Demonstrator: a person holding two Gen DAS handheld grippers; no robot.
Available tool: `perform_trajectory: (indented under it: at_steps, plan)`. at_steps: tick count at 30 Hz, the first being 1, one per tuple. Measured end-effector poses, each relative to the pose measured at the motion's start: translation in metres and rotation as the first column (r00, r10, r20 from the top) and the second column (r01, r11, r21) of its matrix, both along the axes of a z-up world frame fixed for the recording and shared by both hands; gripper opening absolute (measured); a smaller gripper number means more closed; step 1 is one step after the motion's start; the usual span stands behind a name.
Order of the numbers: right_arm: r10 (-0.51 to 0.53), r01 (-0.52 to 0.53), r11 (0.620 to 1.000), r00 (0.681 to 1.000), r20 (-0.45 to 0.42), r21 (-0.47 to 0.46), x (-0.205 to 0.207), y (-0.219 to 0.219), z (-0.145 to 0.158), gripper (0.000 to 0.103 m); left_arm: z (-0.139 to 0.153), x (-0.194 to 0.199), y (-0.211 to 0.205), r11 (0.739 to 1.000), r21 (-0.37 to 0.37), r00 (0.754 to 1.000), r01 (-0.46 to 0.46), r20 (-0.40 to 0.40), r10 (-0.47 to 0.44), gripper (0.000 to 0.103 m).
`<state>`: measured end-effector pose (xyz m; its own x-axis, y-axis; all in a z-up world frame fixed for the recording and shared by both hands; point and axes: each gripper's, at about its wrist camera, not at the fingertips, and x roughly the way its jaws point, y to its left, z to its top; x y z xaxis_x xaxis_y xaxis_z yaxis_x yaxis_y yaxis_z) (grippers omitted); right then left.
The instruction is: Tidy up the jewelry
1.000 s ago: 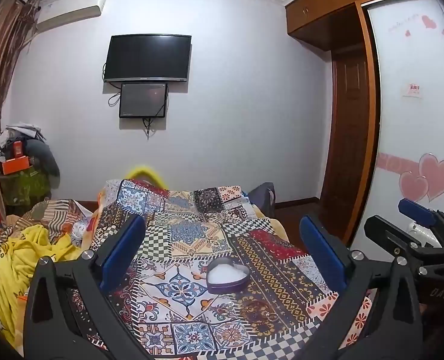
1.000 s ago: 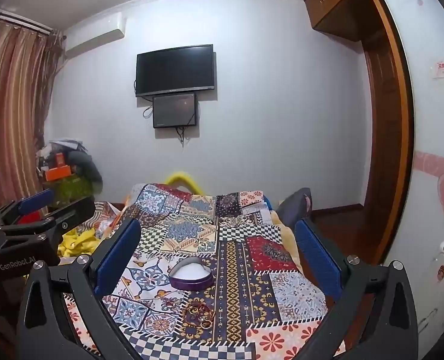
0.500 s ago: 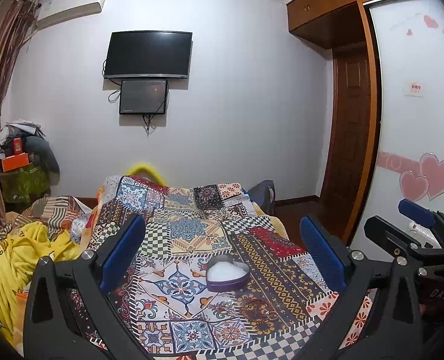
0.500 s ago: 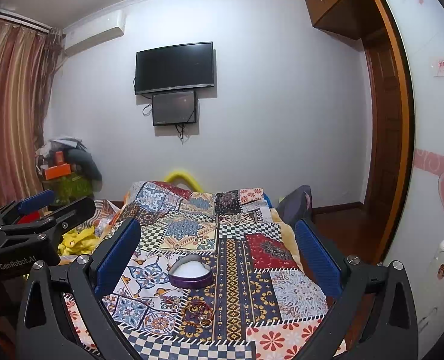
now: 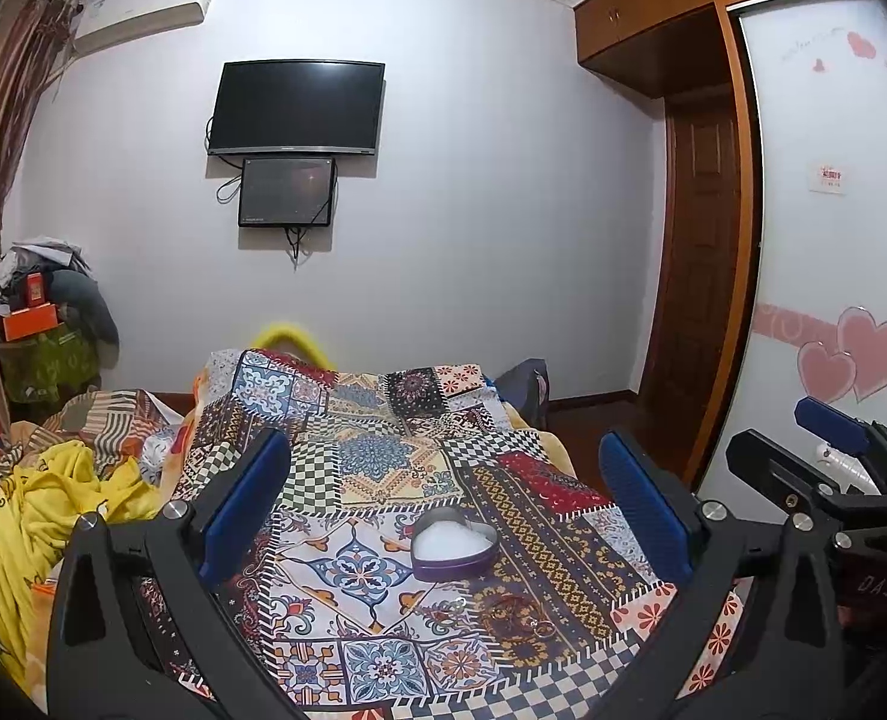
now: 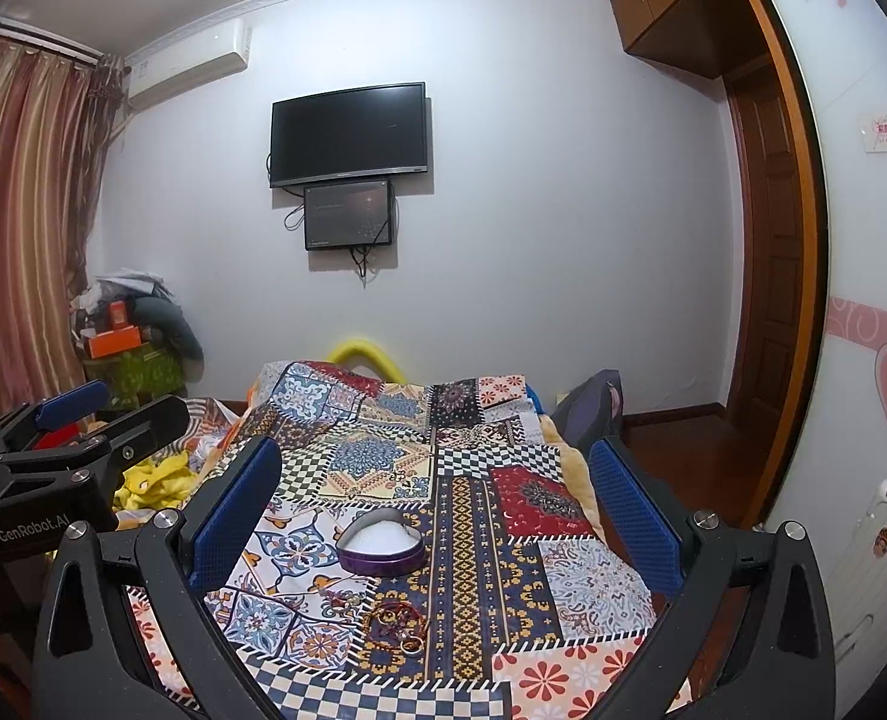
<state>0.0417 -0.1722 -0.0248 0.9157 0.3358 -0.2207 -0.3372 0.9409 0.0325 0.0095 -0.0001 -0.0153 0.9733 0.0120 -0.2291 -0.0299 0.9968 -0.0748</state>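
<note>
A purple heart-shaped box (image 5: 454, 545) with a white lining sits open on the patchwork bedspread (image 5: 383, 456); it also shows in the right wrist view (image 6: 381, 543). A small heap of jewelry (image 6: 398, 621), with beads and rings, lies just in front of it, also in the left wrist view (image 5: 512, 611). My left gripper (image 5: 443, 504) is open and empty, above the bed's near end. My right gripper (image 6: 434, 504) is open and empty, beside it to the right. Each gripper shows in the other's view, the right (image 5: 827, 462) and the left (image 6: 71, 438).
Yellow clothes (image 5: 41, 516) lie piled on the bed's left. A wardrobe with heart stickers (image 5: 833, 300) stands on the right, with a white suitcase (image 6: 875, 570) by it. A TV (image 5: 296, 108) hangs on the far wall. A cluttered stand (image 5: 41, 330) sits in the left corner.
Both views have drifted slightly, so the bed and the box sit a little lower in frame. Both grippers stay open and empty.
</note>
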Motion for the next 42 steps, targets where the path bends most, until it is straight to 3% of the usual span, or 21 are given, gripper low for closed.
perform_trajectory:
  at_steps: [42]
  plan:
    - [-0.005,0.005,1.0,1.0,-0.026,-0.008,0.009,0.001,-0.003,0.102,-0.004,0.011,0.002,1.0,-0.008,0.999,-0.002,-0.034,0.002,0.103]
